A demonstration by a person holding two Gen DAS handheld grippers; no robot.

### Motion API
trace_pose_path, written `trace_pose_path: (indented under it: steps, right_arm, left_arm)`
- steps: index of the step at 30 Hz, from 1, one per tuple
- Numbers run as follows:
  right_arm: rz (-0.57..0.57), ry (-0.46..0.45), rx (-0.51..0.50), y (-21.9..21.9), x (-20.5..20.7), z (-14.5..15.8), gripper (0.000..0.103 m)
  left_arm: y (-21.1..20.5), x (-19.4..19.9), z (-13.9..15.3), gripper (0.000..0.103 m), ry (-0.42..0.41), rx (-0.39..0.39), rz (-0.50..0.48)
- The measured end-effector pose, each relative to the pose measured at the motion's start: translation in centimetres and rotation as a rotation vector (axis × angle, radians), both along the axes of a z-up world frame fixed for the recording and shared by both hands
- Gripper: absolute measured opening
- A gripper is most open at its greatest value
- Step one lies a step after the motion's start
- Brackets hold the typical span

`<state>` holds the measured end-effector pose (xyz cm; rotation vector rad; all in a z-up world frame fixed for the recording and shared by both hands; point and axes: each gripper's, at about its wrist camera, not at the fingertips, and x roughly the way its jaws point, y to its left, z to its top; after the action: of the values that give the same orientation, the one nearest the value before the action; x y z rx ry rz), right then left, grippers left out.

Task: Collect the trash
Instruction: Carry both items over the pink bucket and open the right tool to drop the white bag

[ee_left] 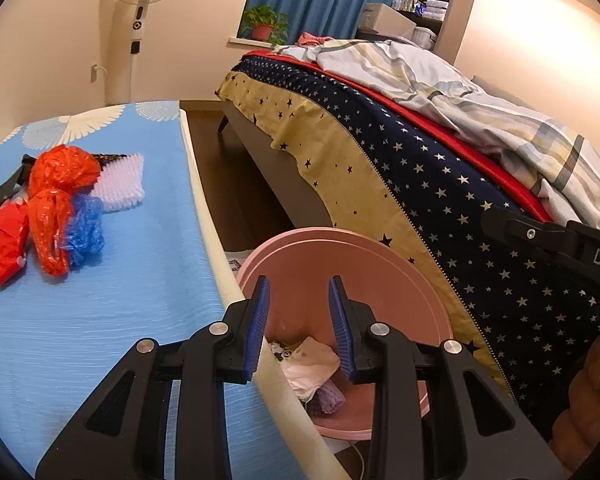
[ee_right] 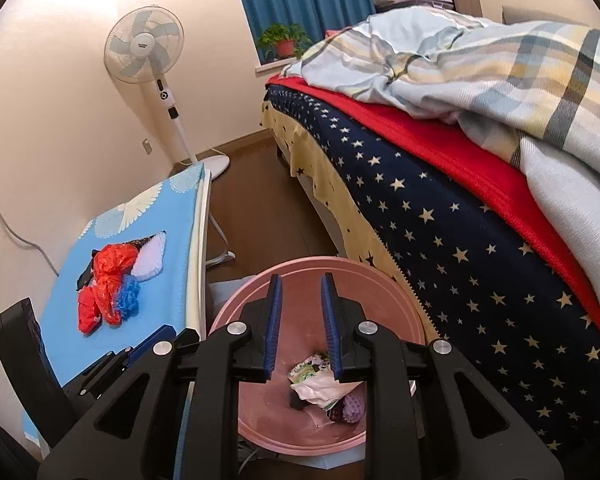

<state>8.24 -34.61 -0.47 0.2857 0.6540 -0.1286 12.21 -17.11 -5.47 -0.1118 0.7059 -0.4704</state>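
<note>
Both tools hang over the pink bin [ee_right: 260, 300], low in the centre of each frame; the left tool [ee_left: 298, 304] has its jaws partly apart with nothing between the pads, and the right tool [ee_right: 300, 304] likewise stands part open and empty; crumpled wrappers [ee_right: 316, 376] already lie at the bin's bottom. The trash left to collect, a heap of red and blue plastic bags [ee_left: 48, 208] with a white foam net [ee_left: 124, 184], sits on the blue desk [ee_left: 100, 340] at the left of both frames, up and to the left of the tools; its long axis runs away along the desk; the left tool looks the nearer, since it overhangs the desk's edge.
</note>
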Motion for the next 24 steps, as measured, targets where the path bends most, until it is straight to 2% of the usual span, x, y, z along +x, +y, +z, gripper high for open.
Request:
trace_pose_path:
  steps: [6, 15, 21, 24]
  right_arm:
    - [0.044, -0.063, -0.010, 1.4, -0.9, 1.2, 0.021]
    - [0.122, -0.139, 0.014, 4.4, -1.8, 2.5, 0.022]
    - [0.191, -0.204, 0.026, 6.6, -1.1, 5.4, 0.021]
    - [0.244, -0.219, 0.023, 8.1, -0.1, 7.1, 0.022]
  left_arm:
    - [1.3, -0.8, 1.2, 0.030, -0.037, -0.006, 0.024]
    - [5.5, -2.7, 3.6, 0.030, -0.101, -0.005, 0.103]
    - [9.2, -2.9, 6.6, 0.030, -0.144, 0.004, 0.158]
    - [11.7, -2.2, 8.8, 0.030, -0.151, -0.019, 0.195]
